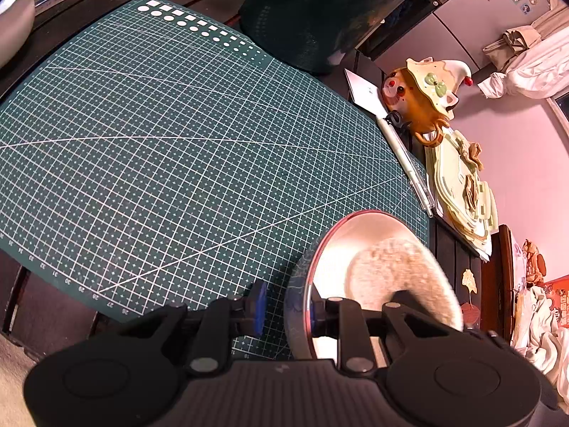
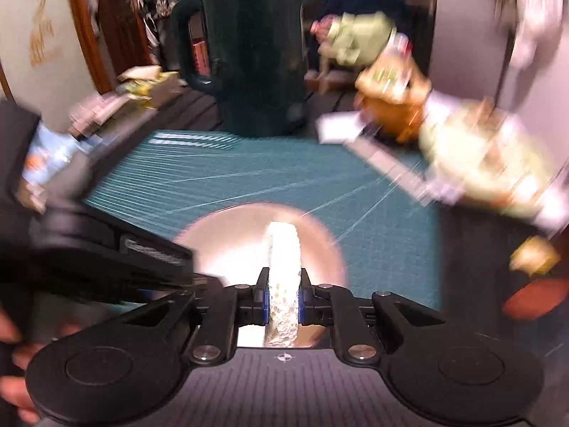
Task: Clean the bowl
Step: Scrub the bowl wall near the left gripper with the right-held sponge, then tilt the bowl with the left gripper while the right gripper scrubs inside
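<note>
The green cutting mat (image 1: 170,149) covered most of the tabletop (image 1: 46,306), and the bowl (image 1: 341,249) sat at the mat's near corner, tipped up on edge. The left tool (image 1: 286,311) was clamped on the bowl's rim, one blue pad outside the wall and one inside. The right tool (image 2: 282,300) was clamped on a pale round sponge (image 2: 282,284) standing inside the bowl (image 2: 227,242).

The likeliest trouble, as I judged it, was the bowl twisting out of that thin rim grip if the sponge pushed hard against the wall; it could then drop onto the mat. The sponge could also slide out between the pads if it dragged.

The left wrist view showed the rim grip, the sponge's broad fluffy face (image 1: 398,277) and the sharp mat grid. The right wrist view, heavily smeared, showed the sponge edge-on, the left tool's body (image 2: 106,249) beside the bowl, and a dark jug (image 2: 249,57) beyond the mat.
</note>
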